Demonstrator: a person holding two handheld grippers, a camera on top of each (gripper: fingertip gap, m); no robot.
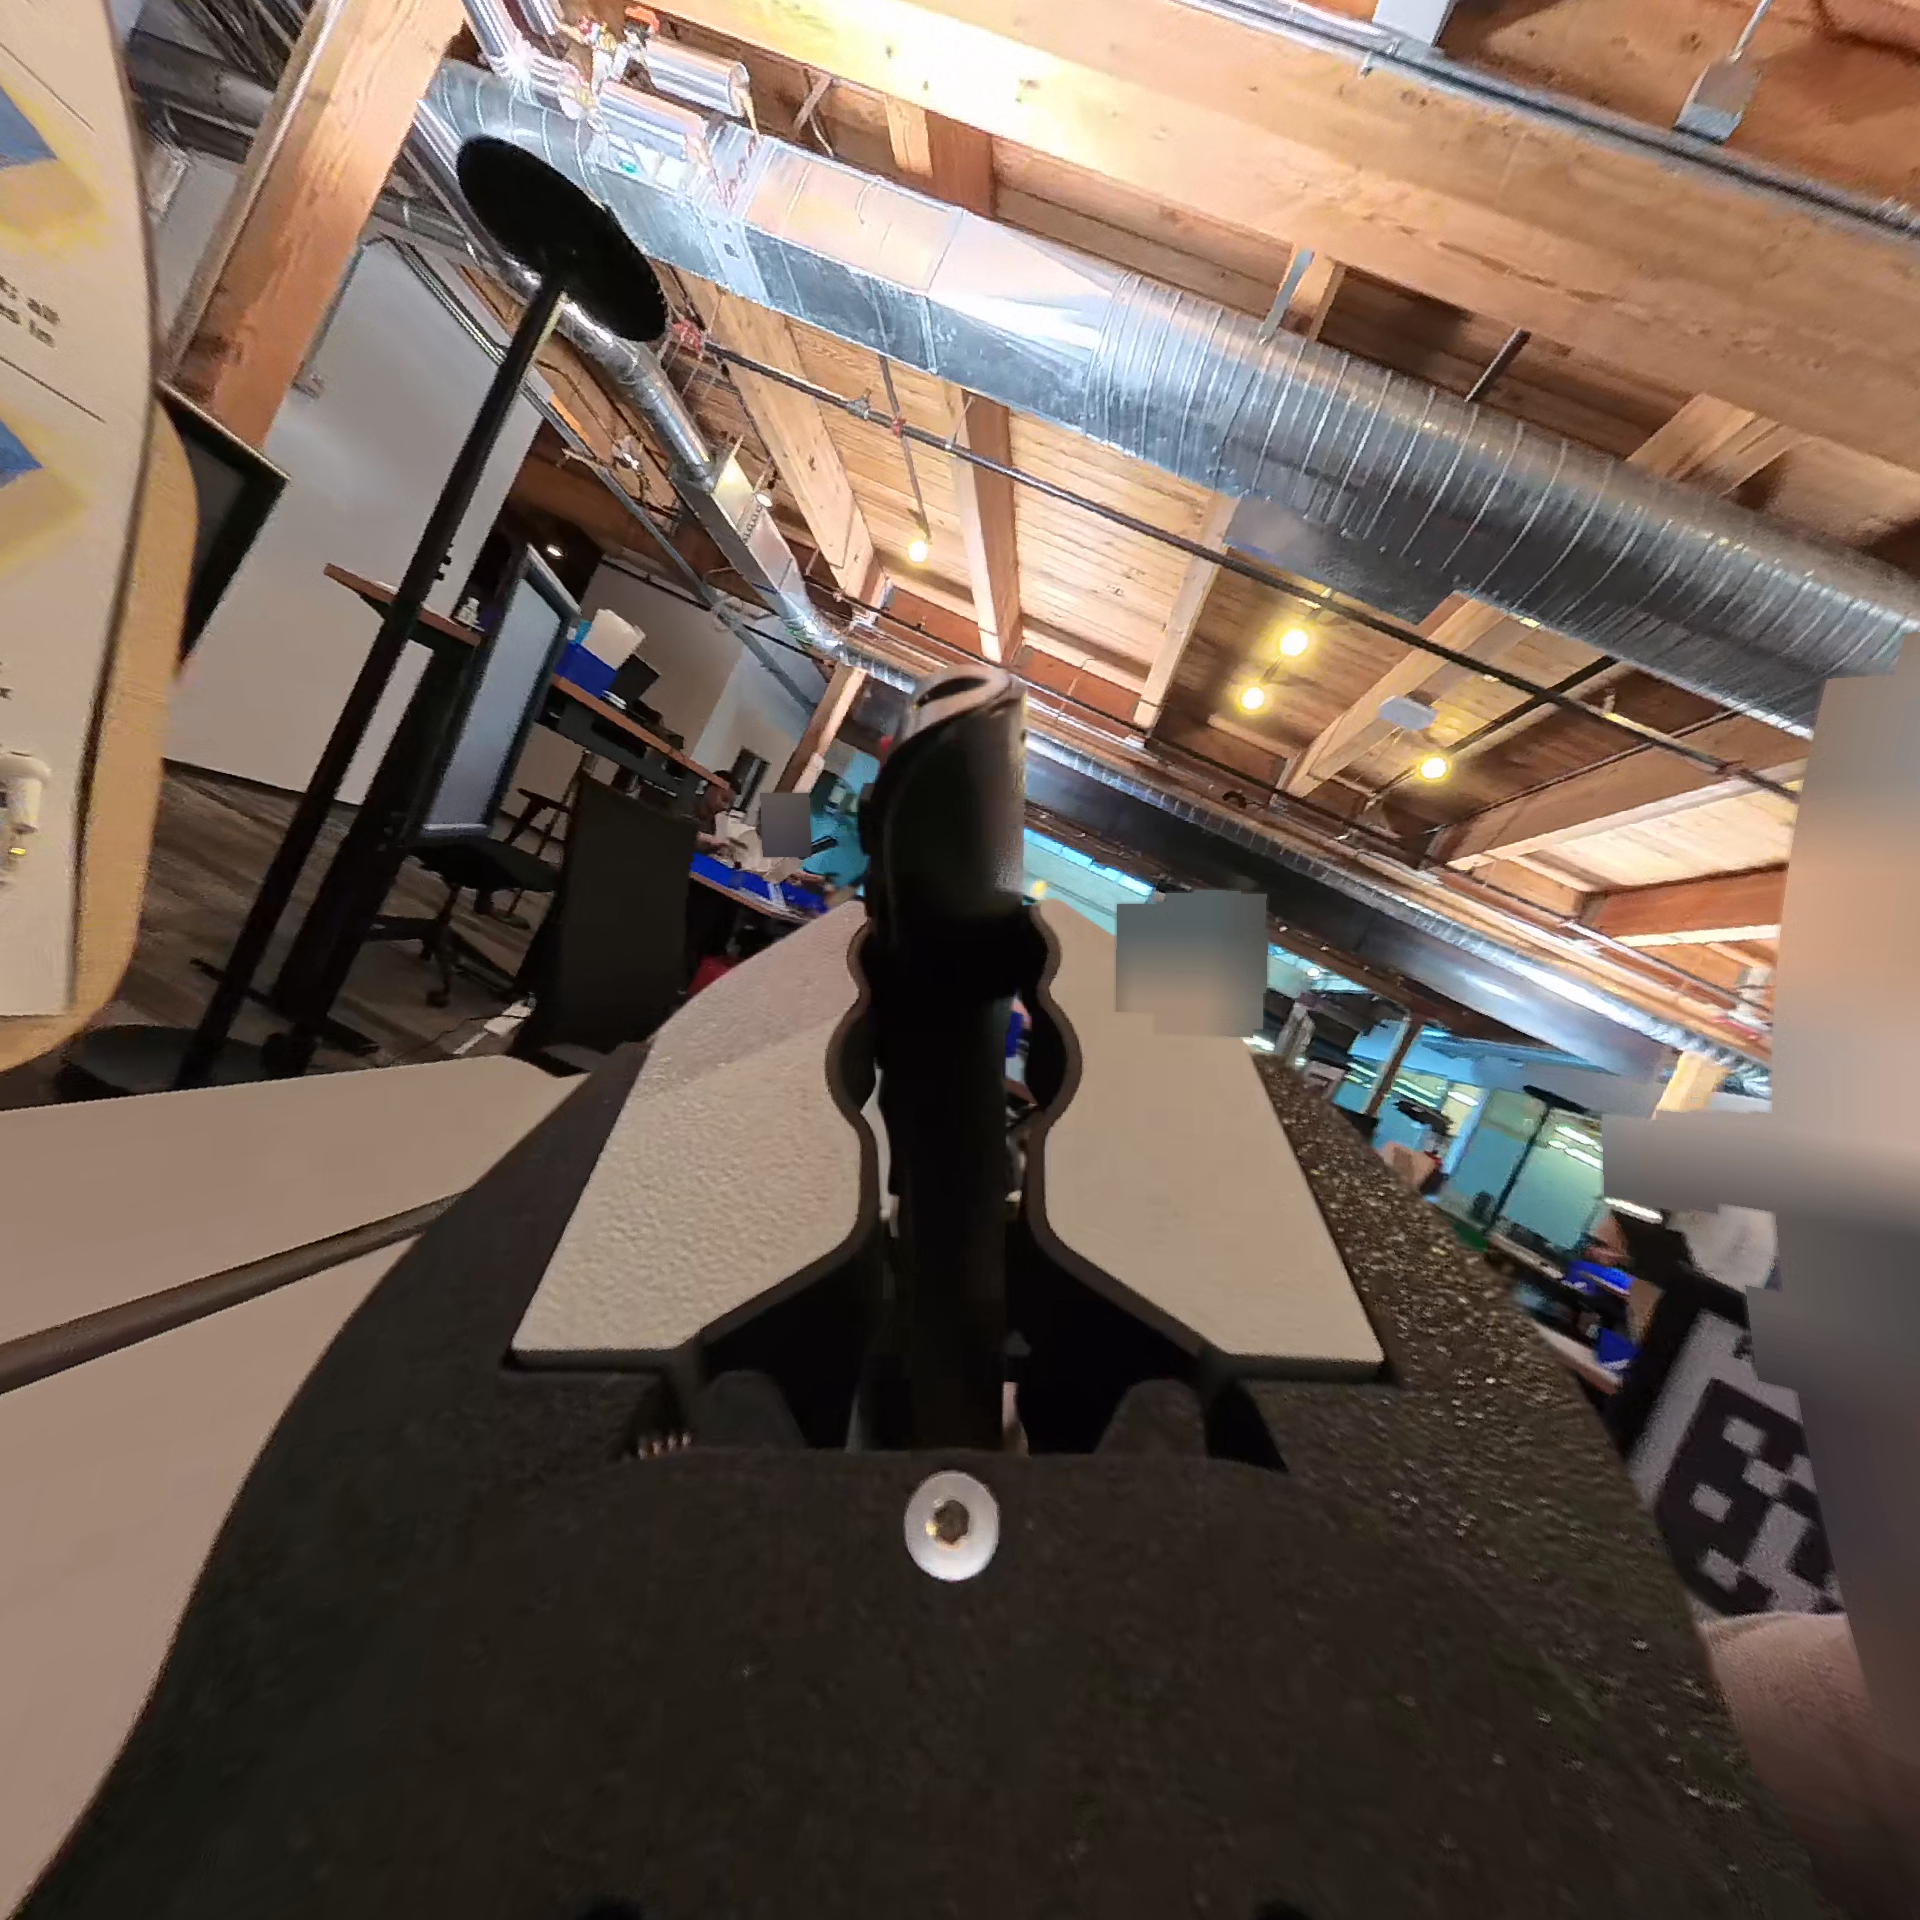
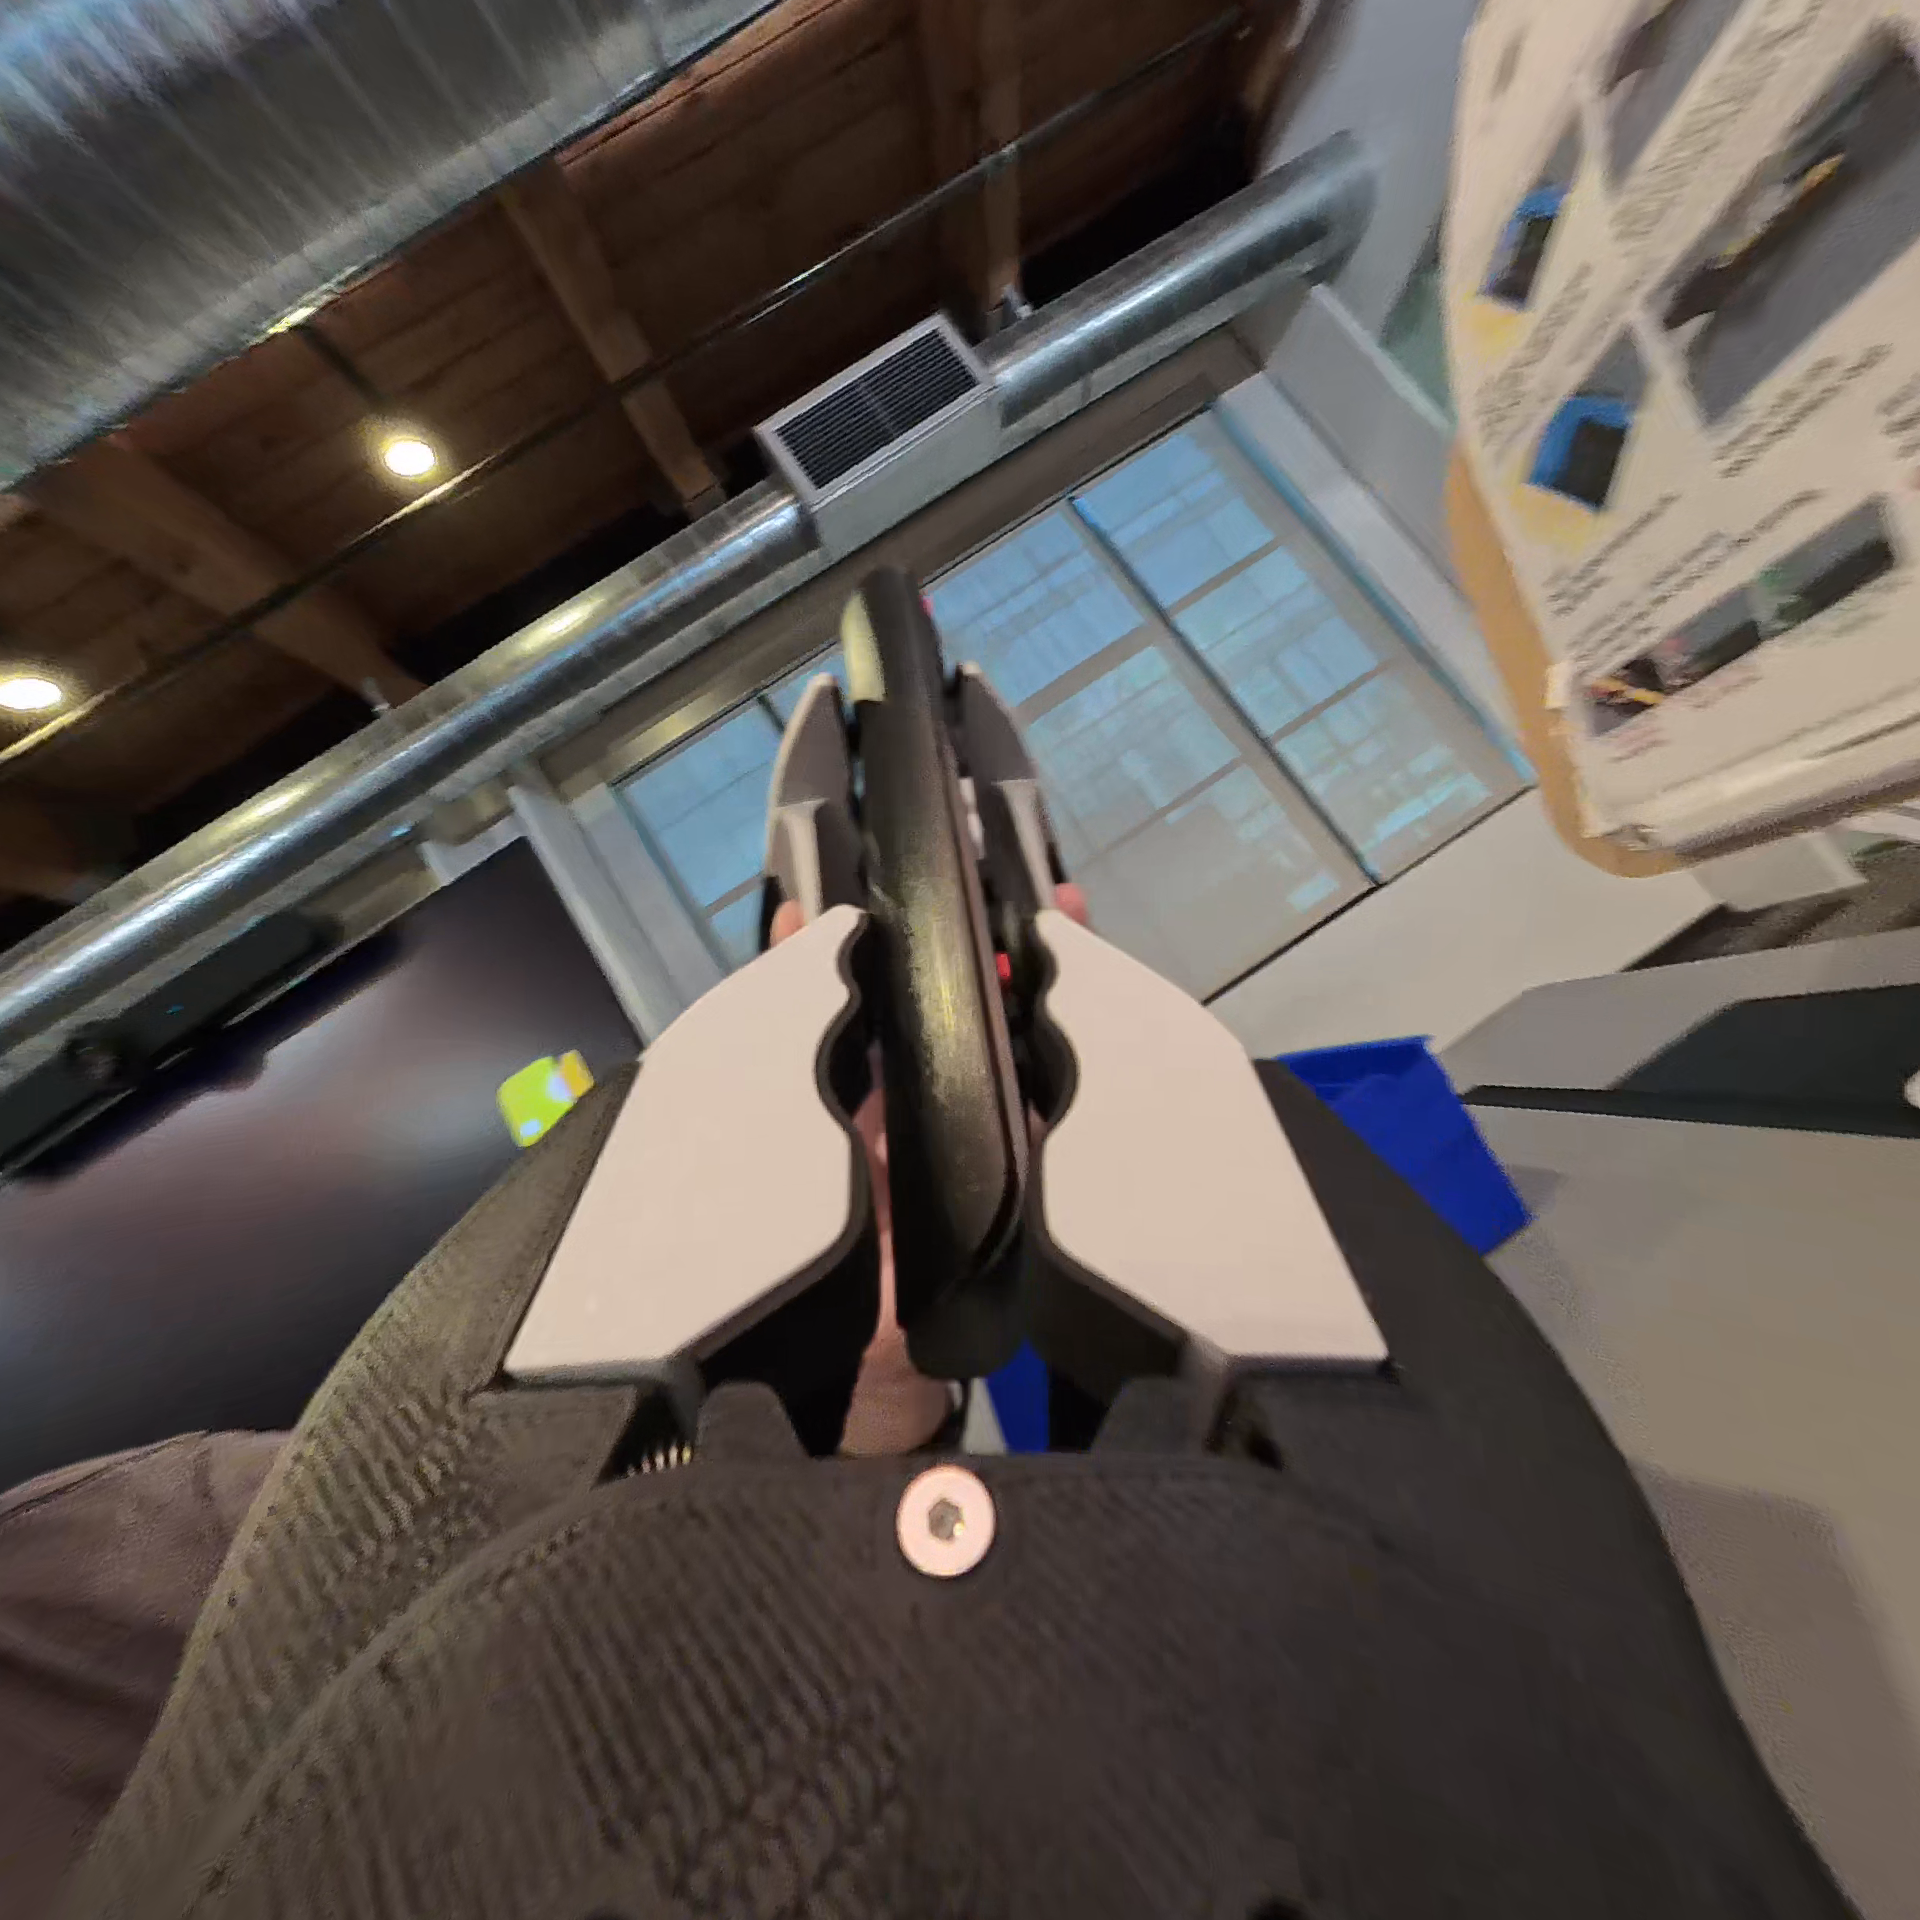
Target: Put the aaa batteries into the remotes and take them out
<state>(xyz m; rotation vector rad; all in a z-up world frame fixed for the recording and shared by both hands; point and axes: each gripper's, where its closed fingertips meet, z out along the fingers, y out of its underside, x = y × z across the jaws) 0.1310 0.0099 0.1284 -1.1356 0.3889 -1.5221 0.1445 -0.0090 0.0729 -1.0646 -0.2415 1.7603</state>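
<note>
Both views tilt up toward the ceiling. My left gripper [image 1: 951, 935] is shut on a black remote [image 1: 951, 1039], which stands edge-on between the grey pads [image 1: 717, 1174] and sticks out past the fingertips. My right gripper [image 2: 951, 935] is shut on a black remote [image 2: 935, 987], also edge-on. Beyond it, the other gripper's grey fingers [image 2: 805, 790] close on the remote's far end, with a hand partly visible behind. Whether both views show the same remote I cannot tell. No batteries are in view.
A cardboard board with printed sheets hangs close by [image 1: 62, 520] [image 2: 1683, 416]. A black pole stand [image 1: 416, 623] rises at the left. A grey table [image 1: 208, 1195] [image 2: 1714, 1299] lies below. A blue bin [image 2: 1403, 1143] sits at the right.
</note>
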